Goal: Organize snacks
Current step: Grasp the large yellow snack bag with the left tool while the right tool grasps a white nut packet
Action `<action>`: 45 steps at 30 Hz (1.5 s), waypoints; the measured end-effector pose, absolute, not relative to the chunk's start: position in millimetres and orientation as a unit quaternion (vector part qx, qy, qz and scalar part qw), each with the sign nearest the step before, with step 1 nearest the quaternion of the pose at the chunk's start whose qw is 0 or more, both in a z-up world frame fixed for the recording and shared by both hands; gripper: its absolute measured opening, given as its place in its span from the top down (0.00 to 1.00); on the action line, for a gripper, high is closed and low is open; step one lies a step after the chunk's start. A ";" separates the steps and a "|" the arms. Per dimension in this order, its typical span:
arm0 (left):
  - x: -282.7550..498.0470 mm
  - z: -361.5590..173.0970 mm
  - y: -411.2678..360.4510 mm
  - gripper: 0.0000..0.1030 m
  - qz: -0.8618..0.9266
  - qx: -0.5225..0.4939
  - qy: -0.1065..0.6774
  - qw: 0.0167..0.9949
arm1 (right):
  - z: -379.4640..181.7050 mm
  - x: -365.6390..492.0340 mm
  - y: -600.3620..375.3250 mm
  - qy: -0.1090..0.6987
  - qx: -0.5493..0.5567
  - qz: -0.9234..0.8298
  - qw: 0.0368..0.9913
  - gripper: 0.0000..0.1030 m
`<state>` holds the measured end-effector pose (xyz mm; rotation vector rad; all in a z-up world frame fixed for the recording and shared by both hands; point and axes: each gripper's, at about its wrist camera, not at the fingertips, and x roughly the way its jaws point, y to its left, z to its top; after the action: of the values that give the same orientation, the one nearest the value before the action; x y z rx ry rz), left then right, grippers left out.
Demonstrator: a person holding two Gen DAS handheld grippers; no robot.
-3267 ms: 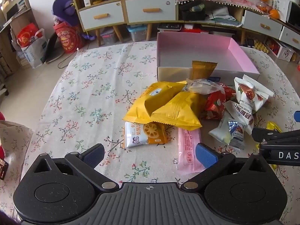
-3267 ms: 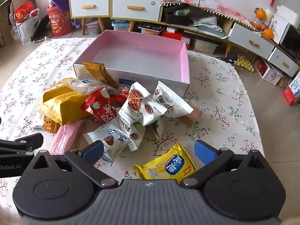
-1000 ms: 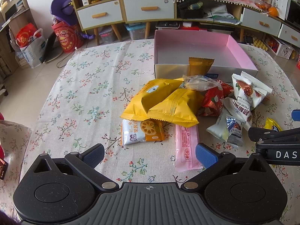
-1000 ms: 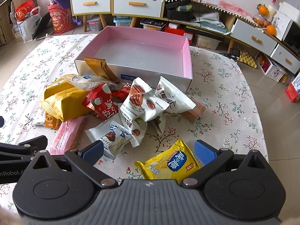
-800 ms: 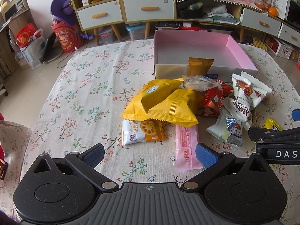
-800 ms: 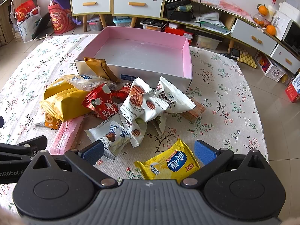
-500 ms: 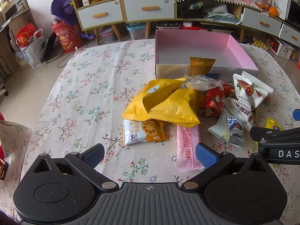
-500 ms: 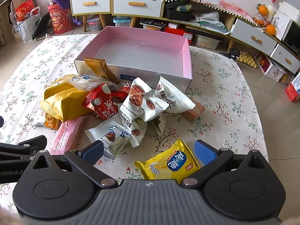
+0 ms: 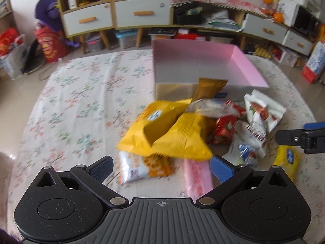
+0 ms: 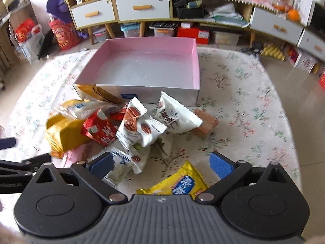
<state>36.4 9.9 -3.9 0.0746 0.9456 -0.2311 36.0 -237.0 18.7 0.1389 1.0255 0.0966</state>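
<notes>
Floral tablecloth is heaped with snacks; pink box at 12 o'clock, drawers behind. Left gripper fingers are held apart, empty. Right gripper jaws are closing, wide, nothing gripped.

Pink-lined box, yellow packets, floral tablecloth.

Motion blur leaves almost nothing legible. The white nut packet near the middle of the surface carries large dark Chinese characters, too smeared to read. The yellow packet at the near edge shows white characters on a blue patch, also unreadable.
</notes>
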 end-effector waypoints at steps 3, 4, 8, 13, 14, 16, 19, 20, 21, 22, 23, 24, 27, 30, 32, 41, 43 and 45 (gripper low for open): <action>48.9 -5.7 10.3 0.08 -0.147 0.026 0.450 0.880 | 15.0 44.2 -244.0 0.498 0.109 0.064 0.858 0.15; 52.8 -6.9 11.0 0.09 -0.155 0.022 0.449 0.880 | 13.4 46.3 -244.7 0.501 0.119 0.067 0.855 0.16; 68.9 -15.1 12.3 0.22 -0.187 0.001 0.452 0.872 | 5.5 54.4 -243.3 0.511 0.149 0.080 0.843 0.22; 78.0 -20.4 2.7 0.41 -0.220 0.006 0.450 0.865 | -1.2 64.4 -242.3 0.516 0.172 0.089 0.835 0.28; 79.2 -21.1 2.2 0.43 -0.223 0.002 0.454 0.863 | -2.2 66.2 -242.6 0.516 0.178 0.089 0.833 0.30; 80.0 -20.9 -0.3 0.51 -0.232 0.007 0.454 0.860 | -5.5 70.0 -243.5 0.518 0.187 0.089 0.830 0.34; 82.2 -22.1 -4.3 0.52 -0.244 0.014 0.460 0.854 | -9.2 71.6 -241.9 0.522 0.194 0.090 0.826 0.37; 84.1 -22.7 -3.6 0.52 -0.245 0.014 0.463 0.852 | -10.4 72.6 -241.3 0.522 0.194 0.090 0.826 0.38; 85.0 -23.4 -3.6 0.53 -0.245 0.013 0.466 0.850 | -10.7 72.8 -240.7 0.522 0.194 0.090 0.826 0.40; 85.2 -24.4 -4.2 0.53 -0.245 0.012 0.469 0.848 | -11.4 72.6 -240.4 0.521 0.194 0.090 0.826 0.41; 85.4 -25.0 -4.5 0.53 -0.245 0.014 0.473 0.846 | -11.9 72.6 -239.4 0.520 0.194 0.089 0.827 0.43; 85.2 -25.2 -5.8 0.52 -0.245 0.019 0.475 0.845 | -12.0 73.1 -238.5 0.520 0.194 0.088 0.827 0.45; 86.8 -27.5 -9.3 0.51 -0.244 0.026 0.478 0.843 | -12.9 73.4 -237.7 0.519 0.195 0.085 0.828 0.45; 90.5 -31.3 -12.7 0.51 -0.239 0.020 0.486 0.841 | -15.2 75.6 -234.7 0.519 0.190 0.084 0.829 0.49; 90.6 -33.8 -16.2 0.51 -0.237 0.023 0.490 0.838 | -18.1 79.0 -233.1 0.521 0.188 0.084 0.828 0.54; 81.5 -34.3 -19.8 0.61 -0.219 0.020 0.493 0.842 | -6.6 69.1 -245.3 0.506 0.206 0.073 0.834 0.56; 79.5 -31.4 -17.8 0.62 -0.215 0.017 0.493 0.843 | -3.1 66.3 -246.5 0.503 0.209 0.072 0.835 0.56; 75.5 -27.9 -16.0 0.63 -0.214 0.013 0.492 0.844 | 0.1 63.3 -248.6 0.501 0.211 0.072 0.836 0.56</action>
<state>75.5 -16.0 -27.9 0.0272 1.0393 -0.4519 63.3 -248.6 0.1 0.4466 1.0602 0.1524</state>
